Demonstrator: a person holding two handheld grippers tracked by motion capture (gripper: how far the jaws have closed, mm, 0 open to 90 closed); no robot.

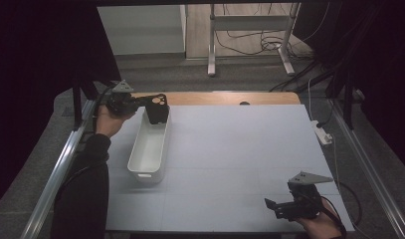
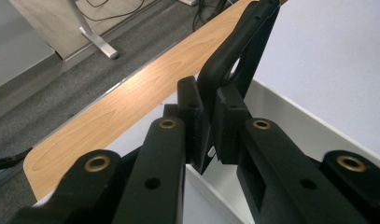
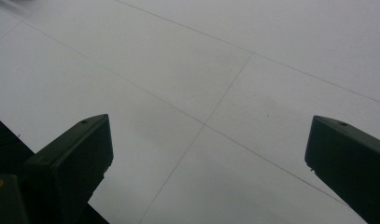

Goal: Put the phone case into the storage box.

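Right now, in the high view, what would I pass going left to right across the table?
Left gripper clamped on a flat black case → long white plastic bin → bare pale blue tabletop → open right gripper.

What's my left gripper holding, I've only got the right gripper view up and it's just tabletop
Observer: The left gripper is shut on a flat black phone case; its camera cutout shows in the high view.
Operator: Where is it relative to anything on the table?
Observer: It hangs over the far end of a long white bin at the table's left side, its lower edge inside the rim.
Operator: Anything in that bin already?
Observer: Its visible floor looks bare in the high view.
Operator: And where's my right gripper?
Observer: The right gripper sits at the near right corner of the table, jaws open with nothing between them.
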